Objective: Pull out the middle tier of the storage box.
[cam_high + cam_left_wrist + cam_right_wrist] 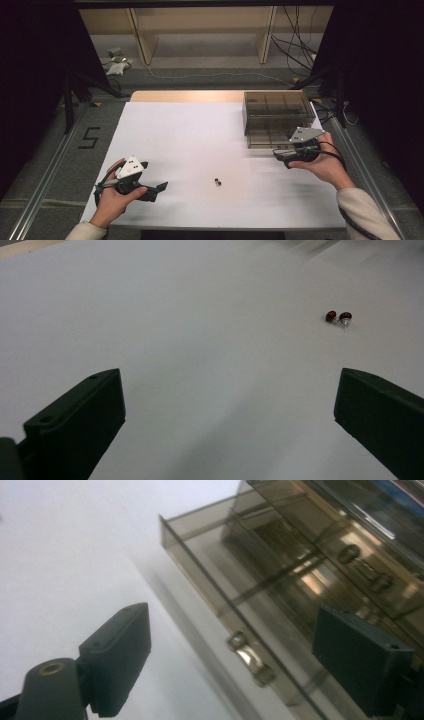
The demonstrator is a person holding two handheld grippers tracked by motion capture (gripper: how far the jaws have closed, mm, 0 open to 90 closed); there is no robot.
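Right tongs spread wide at the open drawer of the far-right box, left tongs spread, near-left on the desk, earrings between them

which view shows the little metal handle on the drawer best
The right gripper view: the small shiny metal handle sits close and sharp on the front of the pulled-out smoky transparent plastic drawer. In the high view the drawer is small and the handle too tiny to make out.
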